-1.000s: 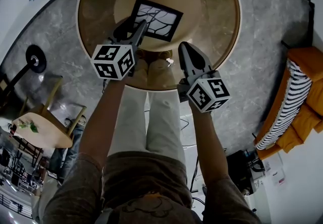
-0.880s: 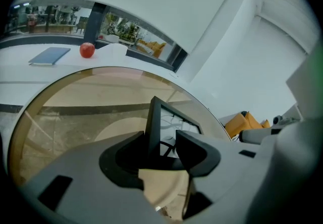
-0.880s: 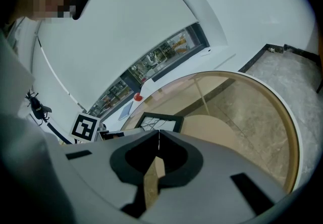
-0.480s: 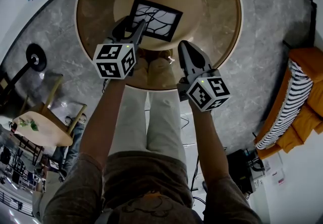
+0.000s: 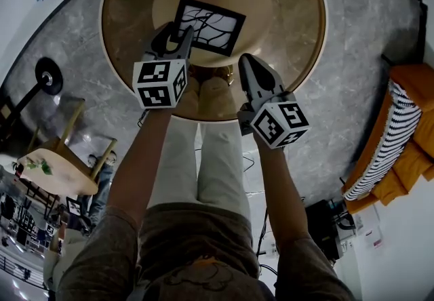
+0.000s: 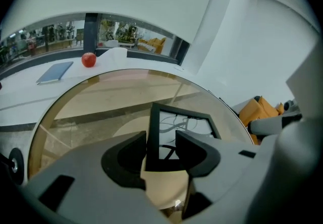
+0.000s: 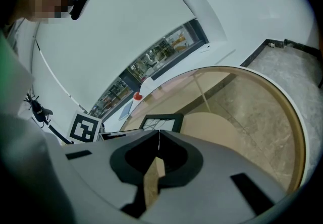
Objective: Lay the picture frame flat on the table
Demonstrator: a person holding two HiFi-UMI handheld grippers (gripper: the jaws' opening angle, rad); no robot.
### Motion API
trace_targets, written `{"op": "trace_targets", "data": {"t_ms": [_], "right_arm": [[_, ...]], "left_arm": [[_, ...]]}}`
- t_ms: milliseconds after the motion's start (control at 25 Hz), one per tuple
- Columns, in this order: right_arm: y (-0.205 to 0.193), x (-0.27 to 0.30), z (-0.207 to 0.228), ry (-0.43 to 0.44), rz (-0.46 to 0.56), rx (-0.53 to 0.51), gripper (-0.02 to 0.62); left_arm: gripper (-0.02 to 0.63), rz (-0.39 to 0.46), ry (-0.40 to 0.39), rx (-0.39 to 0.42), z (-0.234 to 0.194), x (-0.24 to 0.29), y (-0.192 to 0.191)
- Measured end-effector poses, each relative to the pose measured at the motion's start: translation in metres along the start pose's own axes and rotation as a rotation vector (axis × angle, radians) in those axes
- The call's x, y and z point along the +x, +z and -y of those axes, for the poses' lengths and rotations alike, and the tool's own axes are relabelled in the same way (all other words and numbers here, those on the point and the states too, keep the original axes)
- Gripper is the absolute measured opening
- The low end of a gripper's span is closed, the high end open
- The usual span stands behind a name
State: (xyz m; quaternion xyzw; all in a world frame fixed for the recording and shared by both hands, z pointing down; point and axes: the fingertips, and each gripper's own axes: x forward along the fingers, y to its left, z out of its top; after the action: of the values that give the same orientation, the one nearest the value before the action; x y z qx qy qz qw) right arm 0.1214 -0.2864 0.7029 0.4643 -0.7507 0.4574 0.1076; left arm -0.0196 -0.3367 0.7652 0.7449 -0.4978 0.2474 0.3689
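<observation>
My left tongs are standing released, the two dark jaws apart, and they have just been closing a touch. In the left gripper view the near left corner of the picture frame is showing through the gap between them. Neither pad is pressing on it, and I cannot tell whether that corner is sitting inside the jaws or just beyond them. My right tongs are clenched on nothing, with only a hairline seam showing between the jaws in the right gripper view.

The frame is lying flat, picture side up, near the middle of the round glass table. Its border is black and dark branching lines are running across a pale picture. The head view is placing the left tongs' tips over the frame's near left corner, while the right tongs are hovering over the table's near rim, apart from the frame.

Only the gripper views are showing a red apple and a blue book on a white ledge beyond the table. Only the head view is showing my legs under the glass and a striped throw on an orange seat to my right.
</observation>
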Motion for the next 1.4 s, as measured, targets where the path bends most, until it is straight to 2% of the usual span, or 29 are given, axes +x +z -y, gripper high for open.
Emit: {"op": "trace_targets", "data": {"t_ms": [560, 760, 920, 1120, 1400], "right_arm": [[0.004, -0.004, -0.001, -0.008, 0.004, -0.002, 0.02], [0.012, -0.014, -0.009, -0.023, 0.007, -0.001, 0.02], [0.022, -0.027, -0.022, -0.025, 0.006, 0.0, 0.02], [0.04, -0.047, -0.041, -0.031, 0.016, -0.005, 0.02], [0.072, -0.081, -0.07, -0.021, 0.043, -0.006, 0.02]], "left_arm": [[0.172, 0.009, -0.005, -0.013, 0.002, -0.008, 0.011], [0.072, 0.006, -0.005, -0.026, 0.007, -0.019, 0.022], [0.021, -0.001, -0.052, -0.073, 0.019, -0.035, 0.034], [0.018, -0.02, -0.088, -0.105, 0.039, -0.065, 0.05], [0.018, -0.011, -0.123, -0.079, 0.073, -0.114, 0.085]]}}
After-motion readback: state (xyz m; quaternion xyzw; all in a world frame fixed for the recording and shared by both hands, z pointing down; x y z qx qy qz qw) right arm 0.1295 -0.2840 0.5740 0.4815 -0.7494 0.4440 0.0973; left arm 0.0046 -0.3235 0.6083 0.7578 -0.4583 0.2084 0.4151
